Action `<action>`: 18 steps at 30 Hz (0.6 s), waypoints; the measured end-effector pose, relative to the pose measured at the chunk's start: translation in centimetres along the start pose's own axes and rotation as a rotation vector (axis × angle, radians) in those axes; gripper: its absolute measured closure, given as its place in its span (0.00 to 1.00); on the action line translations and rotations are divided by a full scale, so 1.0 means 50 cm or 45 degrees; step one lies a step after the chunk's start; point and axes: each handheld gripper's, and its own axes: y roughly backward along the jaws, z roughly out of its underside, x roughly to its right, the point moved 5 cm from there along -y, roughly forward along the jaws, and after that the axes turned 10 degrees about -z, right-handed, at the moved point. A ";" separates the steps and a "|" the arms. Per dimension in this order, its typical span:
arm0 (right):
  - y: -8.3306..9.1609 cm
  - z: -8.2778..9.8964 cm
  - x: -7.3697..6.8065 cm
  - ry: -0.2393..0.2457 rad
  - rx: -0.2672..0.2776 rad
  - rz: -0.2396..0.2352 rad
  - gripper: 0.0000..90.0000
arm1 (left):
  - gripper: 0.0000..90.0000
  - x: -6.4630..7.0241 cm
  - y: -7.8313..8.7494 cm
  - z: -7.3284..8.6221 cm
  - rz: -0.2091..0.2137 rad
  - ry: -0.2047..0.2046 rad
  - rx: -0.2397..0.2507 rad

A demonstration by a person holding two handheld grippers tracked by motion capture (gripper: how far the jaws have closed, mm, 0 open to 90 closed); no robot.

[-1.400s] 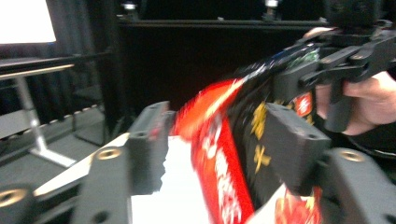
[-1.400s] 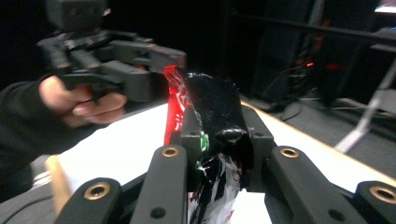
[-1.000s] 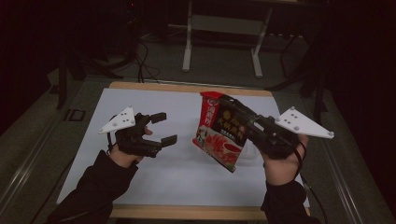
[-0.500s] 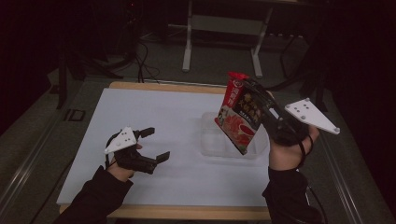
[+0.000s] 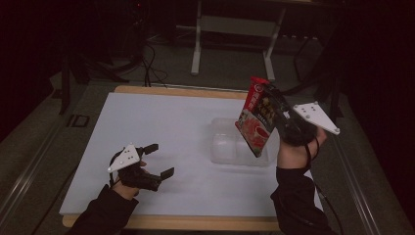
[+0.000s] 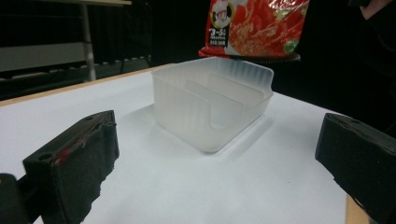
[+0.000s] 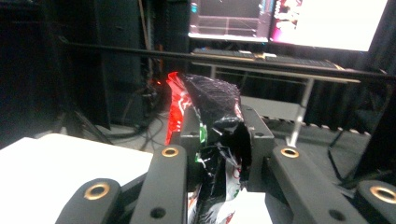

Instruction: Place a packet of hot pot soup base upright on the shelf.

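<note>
A clear plastic tub point(image 5: 240, 149) sat on the white table point(image 5: 147, 127). The right gripper point(image 5: 274, 105) clamped a red packet point(image 5: 255, 117), marked "3-5", above its 2 o'clock corner. The left gripper point(image 5: 157, 159) gaped, empty, at 8 o'clock.

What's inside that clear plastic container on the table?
The clear plastic container looks empty: one inner divider wall shows and nothing else. The red snack packet, held by the right gripper, hangs above it, not inside. From the high view the packet covers part of the far right compartment.
</note>
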 end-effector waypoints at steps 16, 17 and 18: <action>-0.063 0.073 0.018 -0.011 -0.060 0.092 0.83 | 0.00 -0.002 -0.001 0.010 -0.006 0.010 0.028; -0.066 0.078 0.019 -0.014 -0.063 0.086 0.83 | 0.00 -0.002 -0.002 0.011 -0.008 0.004 0.020; -0.069 0.081 0.019 -0.019 -0.063 0.085 0.83 | 0.00 -0.002 -0.002 0.012 -0.007 -0.002 0.019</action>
